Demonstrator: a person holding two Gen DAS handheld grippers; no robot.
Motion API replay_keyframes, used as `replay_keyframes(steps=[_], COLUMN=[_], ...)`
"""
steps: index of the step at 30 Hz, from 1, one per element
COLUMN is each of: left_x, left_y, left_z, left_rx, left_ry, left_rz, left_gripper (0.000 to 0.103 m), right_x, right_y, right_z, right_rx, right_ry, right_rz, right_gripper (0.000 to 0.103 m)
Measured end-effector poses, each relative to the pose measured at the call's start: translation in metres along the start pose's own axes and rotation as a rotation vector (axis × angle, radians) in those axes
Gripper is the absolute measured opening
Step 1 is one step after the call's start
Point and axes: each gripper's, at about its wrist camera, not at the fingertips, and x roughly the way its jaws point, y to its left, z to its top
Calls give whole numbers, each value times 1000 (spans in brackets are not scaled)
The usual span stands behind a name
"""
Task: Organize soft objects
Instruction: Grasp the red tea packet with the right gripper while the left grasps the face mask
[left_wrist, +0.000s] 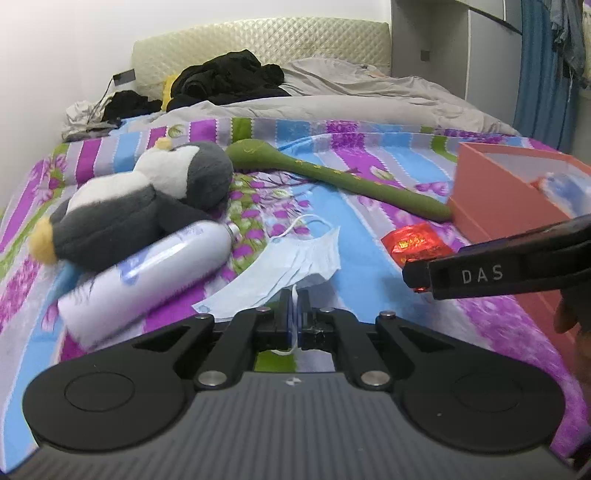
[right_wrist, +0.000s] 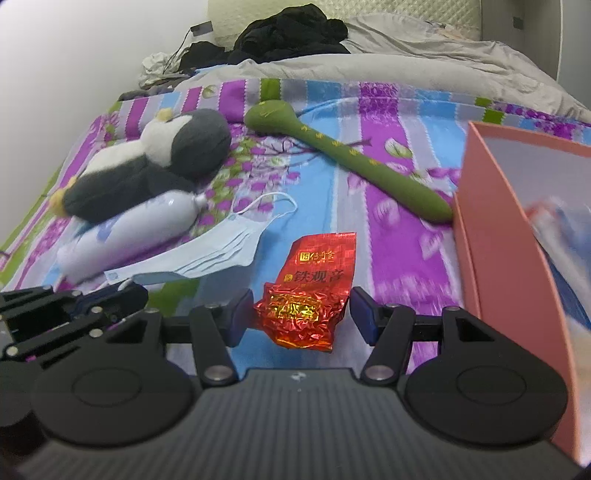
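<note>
A light blue face mask (left_wrist: 291, 267) lies on the striped bedspread; my left gripper (left_wrist: 294, 301) is shut on its near edge and ear loop. It also shows in the right wrist view (right_wrist: 207, 254). My right gripper (right_wrist: 301, 314) is open, its pads on either side of a red foil tea packet (right_wrist: 306, 295), which also shows in the left wrist view (left_wrist: 415, 242). A grey and white plush penguin (left_wrist: 144, 199) and a green plush snake (left_wrist: 332, 175) lie farther back.
A white spray can (left_wrist: 147, 275) rests against the penguin. An open pink box (left_wrist: 517, 199) stands at the right, with something blue and white inside. Black clothes (left_wrist: 229, 79) and a grey duvet (left_wrist: 351, 96) lie near the headboard.
</note>
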Motion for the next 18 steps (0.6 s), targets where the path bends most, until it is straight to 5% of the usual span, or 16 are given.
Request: replay_keyframes(steps=[10,18], left_x=[-85,-117], left_y=[-20,-37], left_z=[-51,-82], left_rx=[-56,-182], left_ry=[31,117], left_rz=[-22,-116], left_gripper=[3,3], right_x=[-56,-78], right_y=[-1,-10], right_z=[-53,-96], right_rx=[-44,-24], right_ry=[34,89], right_rz=[18,14], right_gripper=[61,61])
